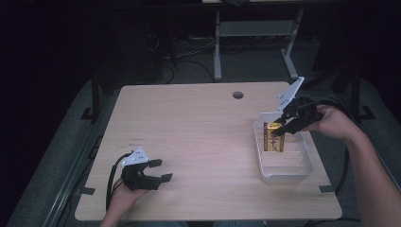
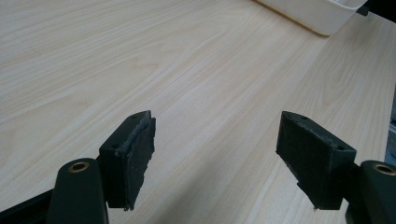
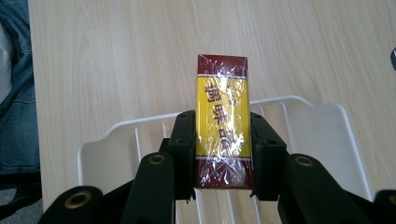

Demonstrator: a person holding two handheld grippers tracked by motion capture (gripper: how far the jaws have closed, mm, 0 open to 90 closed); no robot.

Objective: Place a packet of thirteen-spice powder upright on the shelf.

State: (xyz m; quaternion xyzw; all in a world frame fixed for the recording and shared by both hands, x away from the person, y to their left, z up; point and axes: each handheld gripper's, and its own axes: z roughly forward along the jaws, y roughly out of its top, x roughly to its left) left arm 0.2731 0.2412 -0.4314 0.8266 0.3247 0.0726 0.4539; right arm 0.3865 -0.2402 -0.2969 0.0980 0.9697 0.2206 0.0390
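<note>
Nearest to us is the left gripper [image 1: 156, 170], parked low at the near left of the table [image 1: 189, 142] with its jaws standing apart and nothing between them, just bare wood showing past the pads in the left gripper view, so we'd leave it idle there. Over on the right side, a bit farther out, the right gripper [image 3: 223, 154] is where the work is: its jaws are clamped on both long sides of the yellow and maroon packet [image 3: 222, 121], which is shrink-wrapped and sits upright in the grip, poised over the white tray [image 1: 283, 176]. In the high view the packet [image 1: 273, 137] hangs at the far left part of the tray, its lower end down among the ribs, though we can't tell if it's touching the bottom. That film looks slippery, so we'd keep the squeeze steady and the packet square to the ribs, then ease it straight along a slot instead of letting it twist; dragging an edge over the rim could shove the light tray. Apart from the packet, the tray has nothing in it, only its ribbed floor. Farthest away, a round cable hole [image 1: 238, 95] sits near the back edge.
</note>
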